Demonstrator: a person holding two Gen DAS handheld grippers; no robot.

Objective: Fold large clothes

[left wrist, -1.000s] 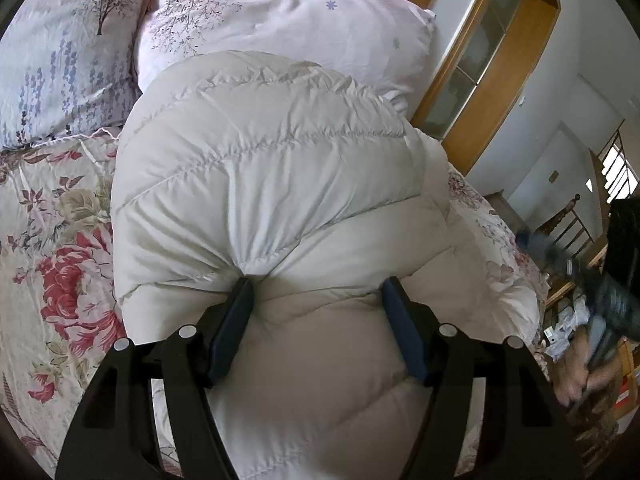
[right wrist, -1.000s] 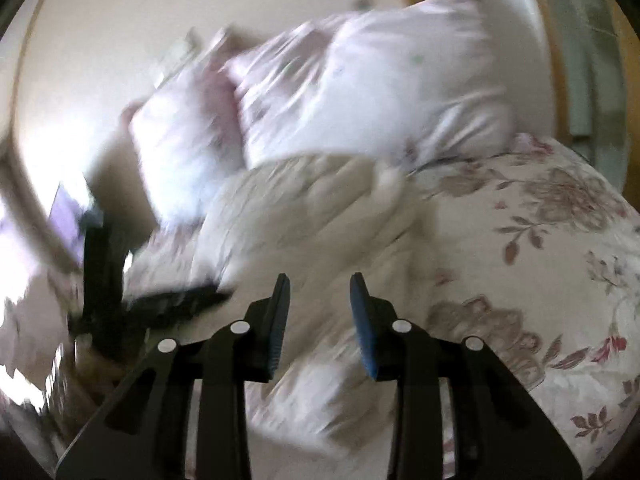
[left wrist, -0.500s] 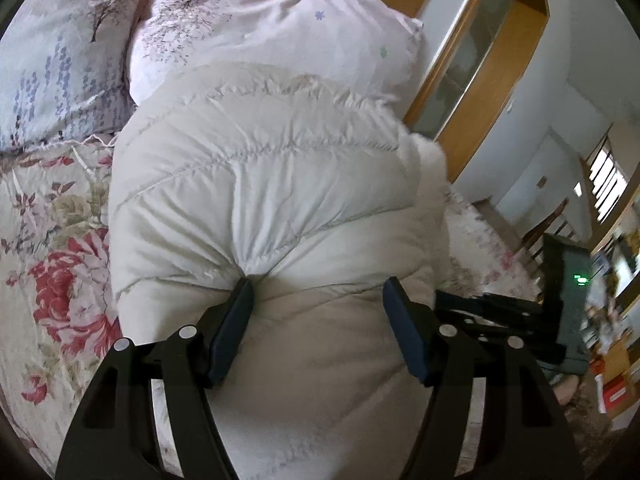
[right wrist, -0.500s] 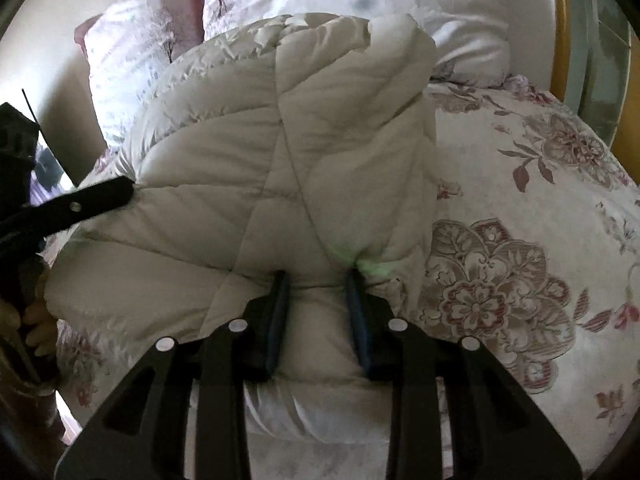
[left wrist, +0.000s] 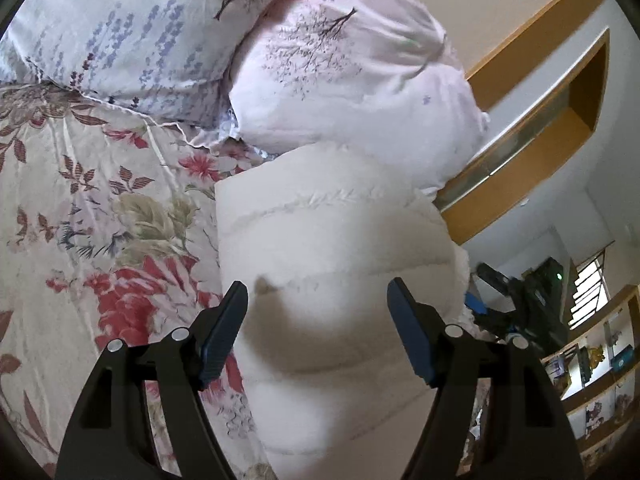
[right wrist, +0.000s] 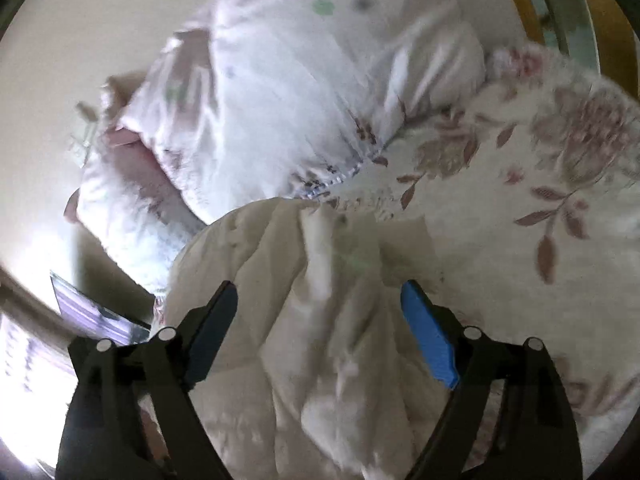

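A cream quilted down jacket (left wrist: 332,232) lies folded in a thick bundle on the floral bedsheet (left wrist: 100,200), its far end against the pillows. My left gripper (left wrist: 316,286) hovers over the near part of the bundle; its jaws are opening and stand wide, with jacket below them and the pads clear of the fabric. In the right wrist view, which is blurred by motion, the jacket (right wrist: 280,248) shows rumpled folds. My right gripper (right wrist: 319,286) hangs above it, jaws opening wide and gripping nothing. The right gripper (left wrist: 516,304) also appears past the jacket's right edge.
Two pillows, a lavender-print pillow (left wrist: 120,32) and a pink pillow (left wrist: 352,72), lean at the head of the bed. A wood-framed panel (left wrist: 532,120) rises behind them. Shelves with small items (left wrist: 592,380) stand at the far right. The floral sheet (right wrist: 540,160) spreads right of the jacket.
Both grippers have let go of the jacket and drawn back from it. The right jaws went from a narrow pinch to wide apart. Both views have rolled.
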